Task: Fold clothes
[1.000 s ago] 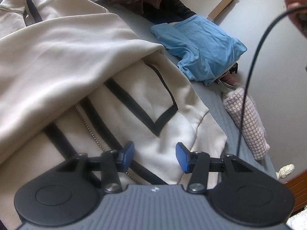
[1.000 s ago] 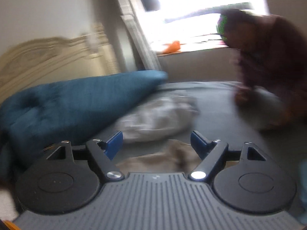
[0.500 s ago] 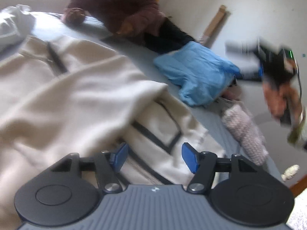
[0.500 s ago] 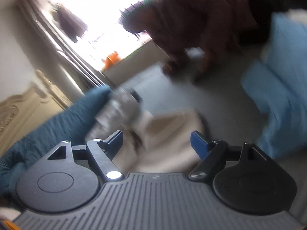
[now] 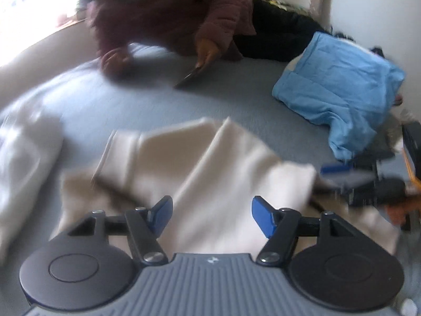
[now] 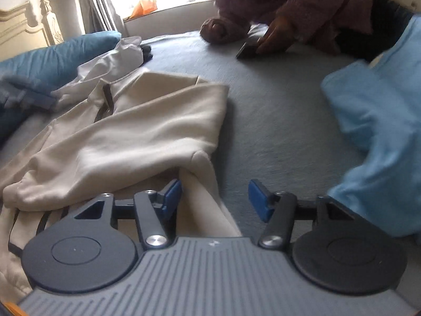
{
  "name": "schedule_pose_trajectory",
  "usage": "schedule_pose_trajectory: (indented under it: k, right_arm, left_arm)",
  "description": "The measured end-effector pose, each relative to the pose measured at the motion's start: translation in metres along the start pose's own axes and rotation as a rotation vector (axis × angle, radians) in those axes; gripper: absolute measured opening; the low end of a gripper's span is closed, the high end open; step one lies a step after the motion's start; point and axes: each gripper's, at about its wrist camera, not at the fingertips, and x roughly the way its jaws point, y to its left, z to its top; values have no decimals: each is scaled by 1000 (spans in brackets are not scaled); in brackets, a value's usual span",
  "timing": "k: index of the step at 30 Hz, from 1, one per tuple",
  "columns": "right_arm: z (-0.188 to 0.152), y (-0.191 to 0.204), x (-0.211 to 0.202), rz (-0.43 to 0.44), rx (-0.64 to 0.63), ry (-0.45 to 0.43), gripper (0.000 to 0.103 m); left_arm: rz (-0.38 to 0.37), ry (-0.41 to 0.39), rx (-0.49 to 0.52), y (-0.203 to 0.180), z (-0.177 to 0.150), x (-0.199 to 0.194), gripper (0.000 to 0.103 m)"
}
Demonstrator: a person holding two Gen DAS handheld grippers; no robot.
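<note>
- Both grippers spread wide, holding nothing: left gripper [image 5: 211, 217], right gripper [image 6: 214, 197] over my cream hoodie [image 6: 136, 131].
- Hoodie sprawls rumpled on the bed [image 6: 276, 121], beside the blue garment [image 6: 376, 110].
- Next, I judge: pinch an edge.

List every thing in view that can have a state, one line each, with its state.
Left tongs: open, holding nothing, over the cream hoodie.
Right tongs: open, holding nothing.
Cream hoodie: rumpled on the bed, not yet folded flat.
Light blue garment: bunched in a heap, unfolded.
White garment: crumpled beside the teal pillow.
</note>
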Motion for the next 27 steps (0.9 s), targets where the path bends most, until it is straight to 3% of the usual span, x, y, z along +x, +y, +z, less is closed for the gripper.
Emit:
schedule_pose_trajectory:
  k: [4, 6, 7, 10, 13, 15, 17, 18, 21, 24, 27]
  right_arm:
    - [-11, -14, 17, 97, 86, 5, 49]
    - [-17, -18, 18, 125, 84, -11, 44]
    - [-19, -20, 17, 136, 80, -17, 36]
    - [-24, -22, 11, 163, 67, -24, 24]
    - [-26, -22, 7, 176, 55, -34, 22]
    - [-27, -20, 8, 179, 45, -41, 21]
    - [-28, -21, 10, 182, 46, -46, 16]
    - [-29, -21, 11, 180, 48, -50, 14]
    - [-34, -22, 2, 163, 73, -84, 8]
    - [-38, -24, -9, 145, 100, -120, 7]
    - [-43, -26, -20, 128, 128, -156, 6]
  left_arm:
    - [20, 22, 59, -23, 50, 57, 64]
    - [20, 28, 79, -35, 67, 88, 63]
    - [21, 31, 89, -41, 76, 103, 61]
    - [46, 68, 123, -54, 93, 139, 61]
    - [97, 128, 146, -61, 104, 166, 60]
    - [133, 179, 138, -63, 105, 180, 43]
    - [142, 212, 96, -61, 102, 186, 10]
    - [141, 212, 76, -60, 101, 186, 8]
    - [156, 102, 34, -61, 97, 165, 7]
    - [140, -87, -94, -49, 96, 128, 6]
    - [149, -203, -201, -35, 84, 119, 6]
